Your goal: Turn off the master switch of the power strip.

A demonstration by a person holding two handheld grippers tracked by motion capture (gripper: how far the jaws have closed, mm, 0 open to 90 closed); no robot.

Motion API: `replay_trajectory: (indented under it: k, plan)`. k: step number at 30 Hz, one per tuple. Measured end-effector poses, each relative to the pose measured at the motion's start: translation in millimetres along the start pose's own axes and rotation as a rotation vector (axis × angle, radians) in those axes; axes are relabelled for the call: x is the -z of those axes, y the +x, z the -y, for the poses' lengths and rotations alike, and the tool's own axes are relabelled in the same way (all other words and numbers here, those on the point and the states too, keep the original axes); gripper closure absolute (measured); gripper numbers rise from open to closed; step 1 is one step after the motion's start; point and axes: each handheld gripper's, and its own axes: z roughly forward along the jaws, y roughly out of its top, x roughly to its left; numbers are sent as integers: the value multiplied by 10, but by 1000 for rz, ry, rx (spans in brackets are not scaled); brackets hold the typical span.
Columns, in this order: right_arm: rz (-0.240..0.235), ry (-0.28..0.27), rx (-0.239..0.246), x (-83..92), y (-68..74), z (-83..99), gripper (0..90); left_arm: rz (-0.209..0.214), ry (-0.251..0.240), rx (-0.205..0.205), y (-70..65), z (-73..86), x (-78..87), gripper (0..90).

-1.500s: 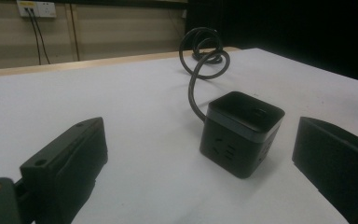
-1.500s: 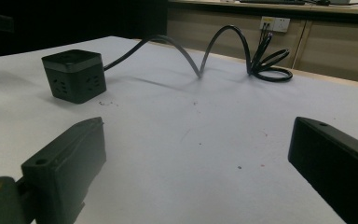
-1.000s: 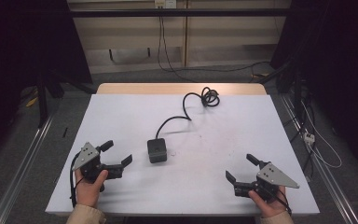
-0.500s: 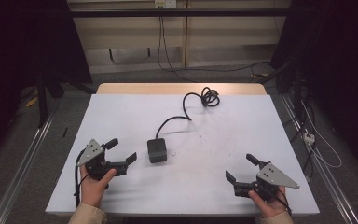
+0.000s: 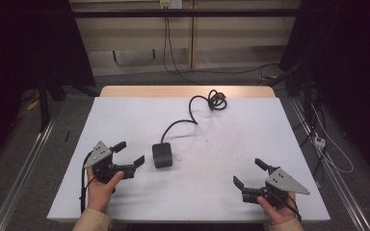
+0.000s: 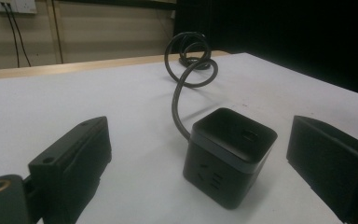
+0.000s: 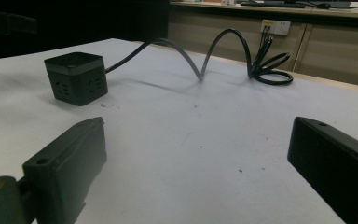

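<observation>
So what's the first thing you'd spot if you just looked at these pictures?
Probably the black cube power socket sitting near the middle of the white table, with its thick black cord looping up and ending in a coil by the far edge. Next come the two black claws: the left claw is open just beside the cube, and the right claw is open near the front right corner, well away from it.

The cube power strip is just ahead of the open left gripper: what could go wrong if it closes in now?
1. The cube power strip stands loose on the white table; the open left gripper may push it instead of straddling it.
2. Its stiff black cable arches up and ends in a coil; lifting the cube could drag or twist it.
3. The right gripper is far away and cannot steady anything.
</observation>
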Motion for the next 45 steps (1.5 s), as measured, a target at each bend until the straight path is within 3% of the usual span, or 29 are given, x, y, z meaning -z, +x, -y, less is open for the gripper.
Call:
replay_trajectory:
  k: [17,32,45]
  plan:
    - [1,-2,0,3,-2,-3,41,22,3,-24,-50,-69,-122,146]
    - [5,-4,2,12,0,-9,41,64,23,-23,-73,-130,-207,420]
    - [3,-6,3,12,1,-11,42,89,44,-19,-98,-153,-268,534]
